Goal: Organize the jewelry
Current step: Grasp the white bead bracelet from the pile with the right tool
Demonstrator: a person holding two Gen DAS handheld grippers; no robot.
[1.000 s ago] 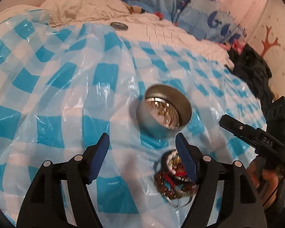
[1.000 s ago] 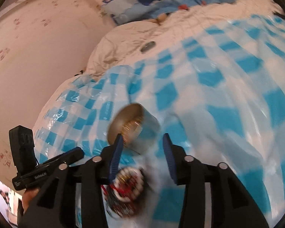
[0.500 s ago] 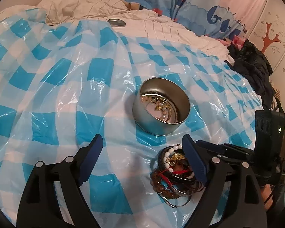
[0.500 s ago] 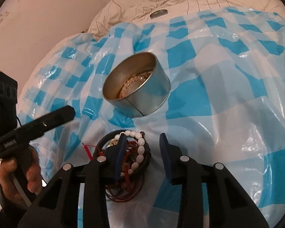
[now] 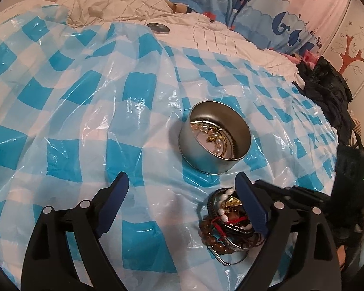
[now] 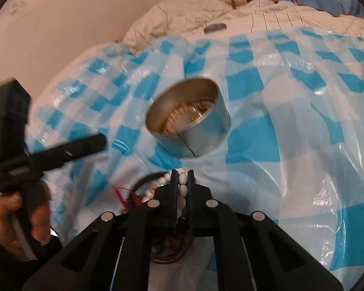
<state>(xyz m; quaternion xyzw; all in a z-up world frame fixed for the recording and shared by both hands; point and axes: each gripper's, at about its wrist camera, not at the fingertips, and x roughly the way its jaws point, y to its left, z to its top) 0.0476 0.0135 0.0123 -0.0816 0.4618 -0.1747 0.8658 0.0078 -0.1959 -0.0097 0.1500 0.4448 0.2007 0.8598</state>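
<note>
An open silver tin point(image 5: 201, 160) with gold and pearl pieces inside sits on the blue-checked plastic sheet point(image 5: 85, 97). Just in front of it lies a tangled pile of jewelry point(image 5: 227, 220): brown beads, red cord, black bands, a metal ring. My right gripper point(image 6: 182, 173) points down at this pile and is shut on a white bead bracelet point(image 6: 181, 179), whose beads show between the pads. The tin point(image 6: 201, 135) stands right behind it. My left gripper point(image 5: 181, 179) hovers left of the pile with its jaws opening and only plastic between them. One of its fingers point(image 6: 85, 144) shows at the left.
The tin's lid point(image 5: 157, 27) lies far back on the cream bedding. A whale-print quilt point(image 5: 254, 0) lies behind it, and dark clothes point(image 5: 327, 92) are heaped at the right edge. A hand point(image 6: 36, 218) holds the left gripper. A bare wall point(image 6: 60, 24) rises on the left.
My right gripper came down over the jewelry pile and closed its jaws on the white beads. The left gripper's jaws spread wider while it stayed in place.
</note>
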